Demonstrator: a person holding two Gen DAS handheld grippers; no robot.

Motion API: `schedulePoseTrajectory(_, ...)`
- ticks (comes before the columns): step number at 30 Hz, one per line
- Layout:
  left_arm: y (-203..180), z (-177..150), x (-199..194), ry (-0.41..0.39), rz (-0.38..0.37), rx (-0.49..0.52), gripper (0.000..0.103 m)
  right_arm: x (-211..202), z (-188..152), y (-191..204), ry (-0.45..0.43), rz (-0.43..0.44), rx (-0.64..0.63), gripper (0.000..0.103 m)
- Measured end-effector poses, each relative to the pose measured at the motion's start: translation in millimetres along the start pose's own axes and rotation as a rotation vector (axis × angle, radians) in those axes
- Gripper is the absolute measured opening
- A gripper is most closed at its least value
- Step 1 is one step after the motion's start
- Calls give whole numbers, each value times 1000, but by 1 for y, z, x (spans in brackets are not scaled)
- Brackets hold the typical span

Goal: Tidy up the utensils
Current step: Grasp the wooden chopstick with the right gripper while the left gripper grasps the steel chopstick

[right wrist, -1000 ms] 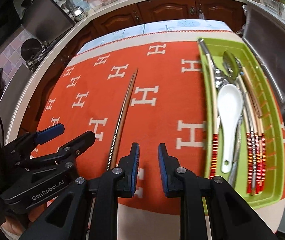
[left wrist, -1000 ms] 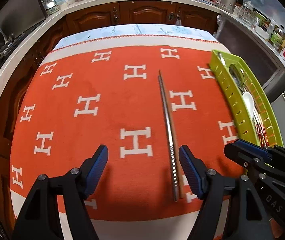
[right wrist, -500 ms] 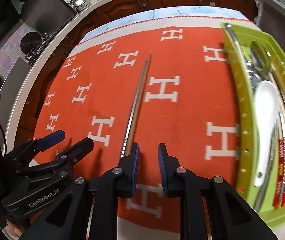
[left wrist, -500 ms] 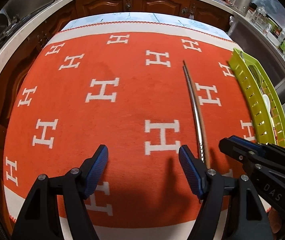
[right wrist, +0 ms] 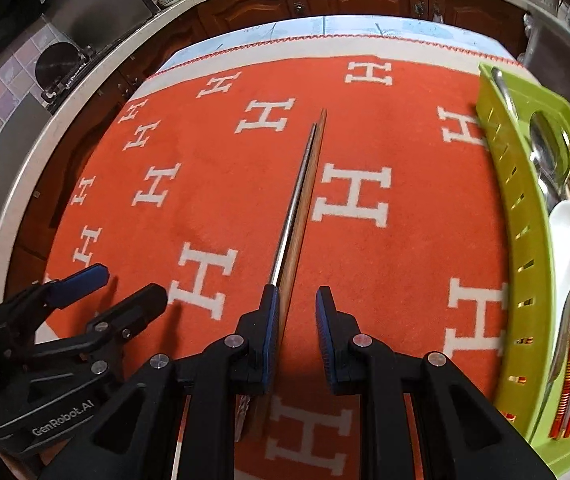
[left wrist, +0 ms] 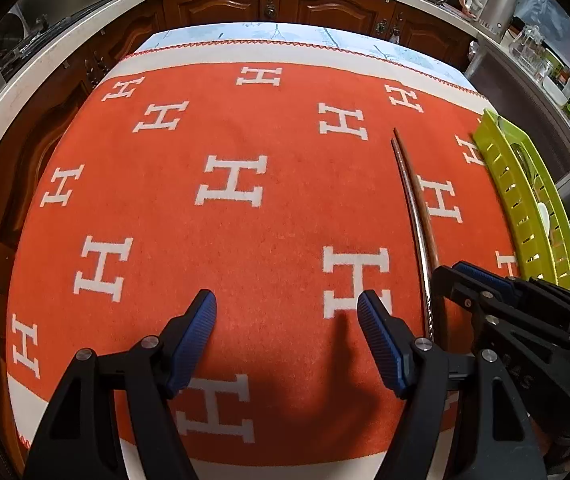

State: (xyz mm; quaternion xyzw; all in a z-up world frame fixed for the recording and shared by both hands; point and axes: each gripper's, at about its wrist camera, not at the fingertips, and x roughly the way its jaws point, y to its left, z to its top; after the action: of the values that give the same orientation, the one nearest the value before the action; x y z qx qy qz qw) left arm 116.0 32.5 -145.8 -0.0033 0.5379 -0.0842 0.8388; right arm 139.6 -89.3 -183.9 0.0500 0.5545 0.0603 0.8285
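Two chopsticks on cloth: one metal, one wooden. One green tray, one white spoon, one metal spoon.

Fuzzy matt orange cloth; one glossy metal chopstick beside one matt wooden chopstick; shiny green plastic tray; glossy white spoon.

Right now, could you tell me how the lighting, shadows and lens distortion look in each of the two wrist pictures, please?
Left wrist view: the fisheye bends the chopsticks into a curve, and both fingers throw soft dark shadows onto the orange cloth. Right wrist view: the chopsticks look nearly straight, the green tray is slightly smeared at the picture's edge, and the white spoon is bright.
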Motion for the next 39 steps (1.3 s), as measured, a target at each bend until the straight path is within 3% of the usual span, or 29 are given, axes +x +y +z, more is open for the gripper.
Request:
schedulePoseTrajectory(7,-2,2,1,-3,-3,8,71,7,5,12,-24,-113,-65,17)
schedulePoseTrajectory(10,-4,3,-1,-6,1,8,71,6,4,9,-44,-135,-59,7)
schedulePoseTrajectory(14,-6,3,-5,-15,-1,9,71,4,2,3,-53,-133,-55,6)
schedulePoseTrajectory(19,-19,3,-9,-15,-38,25,71,-7,-1,-18,-56,-76,26,6)
schedulePoseTrajectory(33,-69,8,-4,-25,-140,61,76,-80,-9,-75,-188,53,160,6)
schedulePoseTrajectory(39,-87,9,11,-10,-87,74,76,-94,-22,-91,-208,98,185,6)
